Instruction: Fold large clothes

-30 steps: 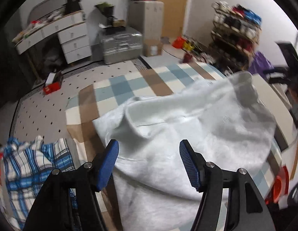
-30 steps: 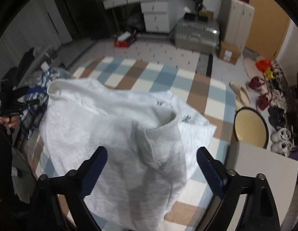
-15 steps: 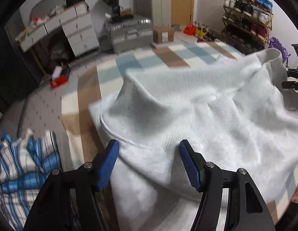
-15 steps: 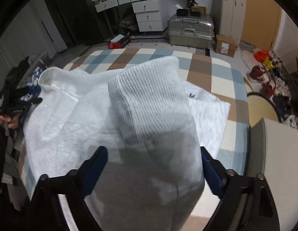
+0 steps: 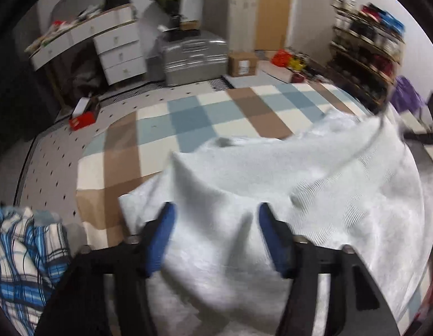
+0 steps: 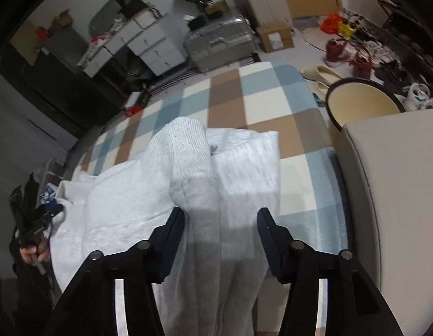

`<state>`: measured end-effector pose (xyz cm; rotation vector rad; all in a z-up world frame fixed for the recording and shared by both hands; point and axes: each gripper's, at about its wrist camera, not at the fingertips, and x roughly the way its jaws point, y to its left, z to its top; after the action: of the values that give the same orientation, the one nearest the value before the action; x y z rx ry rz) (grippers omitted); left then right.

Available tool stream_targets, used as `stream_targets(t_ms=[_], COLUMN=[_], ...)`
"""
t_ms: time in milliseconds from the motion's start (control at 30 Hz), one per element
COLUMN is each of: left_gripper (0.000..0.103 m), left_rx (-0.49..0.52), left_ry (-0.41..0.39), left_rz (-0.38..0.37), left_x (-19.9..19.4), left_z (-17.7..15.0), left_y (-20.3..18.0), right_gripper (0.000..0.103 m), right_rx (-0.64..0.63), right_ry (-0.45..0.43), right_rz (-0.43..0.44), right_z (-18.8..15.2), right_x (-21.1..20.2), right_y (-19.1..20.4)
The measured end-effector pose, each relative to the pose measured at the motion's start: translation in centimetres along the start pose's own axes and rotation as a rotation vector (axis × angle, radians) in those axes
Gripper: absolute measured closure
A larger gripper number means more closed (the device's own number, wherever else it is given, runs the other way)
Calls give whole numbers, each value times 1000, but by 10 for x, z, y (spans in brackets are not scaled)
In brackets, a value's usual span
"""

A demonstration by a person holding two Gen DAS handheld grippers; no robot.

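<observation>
A large white sweatshirt lies bunched on a checked blue, brown and cream cover. My left gripper has its jaws wide apart, with a raised fold of the sweatshirt between the blue pads. My right gripper also has its jaws apart, with the ribbed sleeve or hem of the sweatshirt running between them. Neither gripper pinches the cloth. The left gripper shows at the left edge of the right wrist view.
A blue plaid shirt lies at the left. A beige cushion block and a round stool stand to the right. A silver suitcase, white drawers and a shoe rack stand beyond the cover.
Both grippers have dropped lower and closer to the sweatshirt, and the lifted cloth has sunk down onto the cover. The right gripper's jaws are narrower than before.
</observation>
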<state>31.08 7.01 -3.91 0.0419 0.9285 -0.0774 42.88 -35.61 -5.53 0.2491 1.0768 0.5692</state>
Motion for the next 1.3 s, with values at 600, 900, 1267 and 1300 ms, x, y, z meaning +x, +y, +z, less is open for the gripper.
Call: stream_targets(t_ms=[600,900,1267,1300], left_gripper=[103,79,43,43], left_rx=[-157,-401,-79,-69], left_ry=[-300,31,51,58], left_rz=[-16,-64,20,36], left_x=[-57,17,12,15], left_z=[35,21,17,15], left_y=[19,52,21,22], right_gripper=[27,27,94,94], right_rx=[-22,12,-251,-280], right_ry=[-4,-15,-156,-217], right_rz=[-78,-2,86,115], right_z=[1,5,13,11], right_x=[10,7,-8,-26], right_y=[8,10,67,71])
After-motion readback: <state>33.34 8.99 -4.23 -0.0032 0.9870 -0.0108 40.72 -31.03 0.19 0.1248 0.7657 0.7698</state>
